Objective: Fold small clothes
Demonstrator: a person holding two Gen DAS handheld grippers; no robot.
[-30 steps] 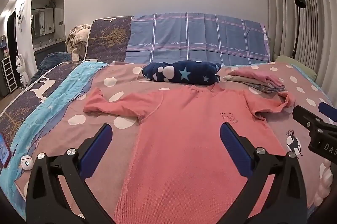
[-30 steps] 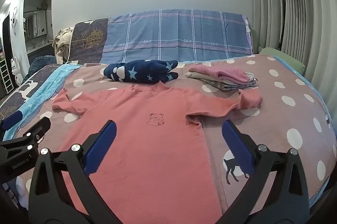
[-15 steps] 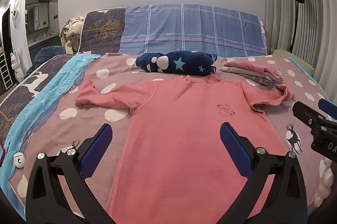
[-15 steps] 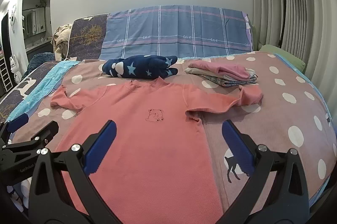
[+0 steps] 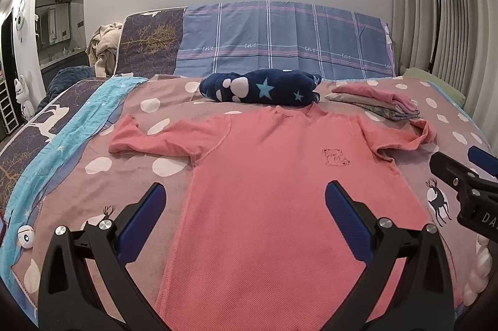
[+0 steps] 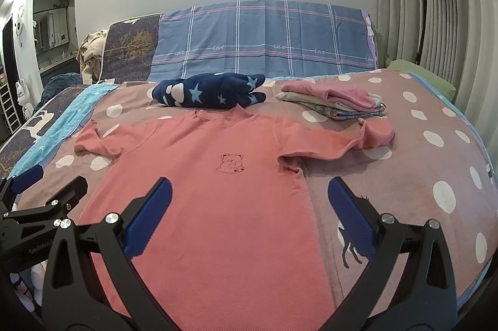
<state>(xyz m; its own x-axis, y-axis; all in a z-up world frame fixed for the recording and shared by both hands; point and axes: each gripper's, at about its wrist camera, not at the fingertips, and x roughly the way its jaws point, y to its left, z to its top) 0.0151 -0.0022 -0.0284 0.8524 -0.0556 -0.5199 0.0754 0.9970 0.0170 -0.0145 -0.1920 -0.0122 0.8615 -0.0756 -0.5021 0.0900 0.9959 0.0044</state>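
A salmon-pink long-sleeved shirt (image 5: 280, 191) with a small bear print lies flat, face up, on the bed, neck toward the headboard; it also shows in the right wrist view (image 6: 218, 191). Its left sleeve (image 5: 149, 141) stretches out; its right sleeve (image 6: 358, 141) is curled at the cuff. My left gripper (image 5: 246, 206) is open and empty above the shirt's lower left part. My right gripper (image 6: 249, 203) is open and empty above the shirt's lower right edge. Each gripper shows at the edge of the other's view.
A dark blue star-print bundle (image 5: 261, 88) lies just beyond the collar. A stack of folded clothes (image 6: 333, 100) sits at the back right. Pillows (image 5: 280, 38) line the headboard. A small white ball (image 5: 25, 237) lies near the bed's left edge.
Both grippers have risen and drawn back slightly, so the shirt sits a little farther away. Both stay open; the shirt has not moved.
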